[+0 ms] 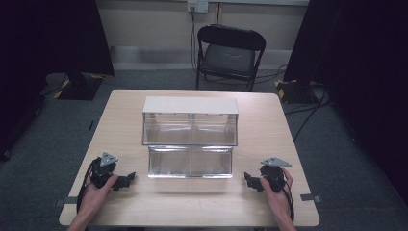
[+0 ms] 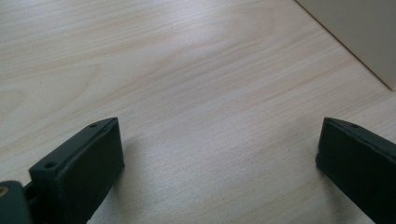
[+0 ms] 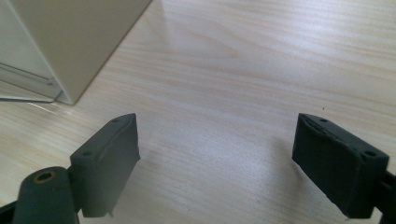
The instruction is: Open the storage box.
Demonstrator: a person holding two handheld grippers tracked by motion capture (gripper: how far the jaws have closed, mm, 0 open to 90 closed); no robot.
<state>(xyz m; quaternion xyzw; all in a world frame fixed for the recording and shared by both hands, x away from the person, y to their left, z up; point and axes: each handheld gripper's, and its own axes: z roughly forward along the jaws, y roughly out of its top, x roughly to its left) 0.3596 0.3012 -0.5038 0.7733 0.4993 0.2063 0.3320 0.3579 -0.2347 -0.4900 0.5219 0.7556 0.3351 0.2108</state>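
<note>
Nearest the table's front edge, two hands rest on the wooden table (image 1: pixel 202 202): the left gripper (image 1: pixel 126 180) and the right gripper (image 1: pixel 250 182) both sit low on the wood, jaws spread wide and holding nothing. Between them and a little farther back stands the clear plastic drawer box (image 1: pixel 190 137) with its white top, apart from both grippers. Beyond the table waits a black folding chair (image 1: pixel 230 55).
</note>
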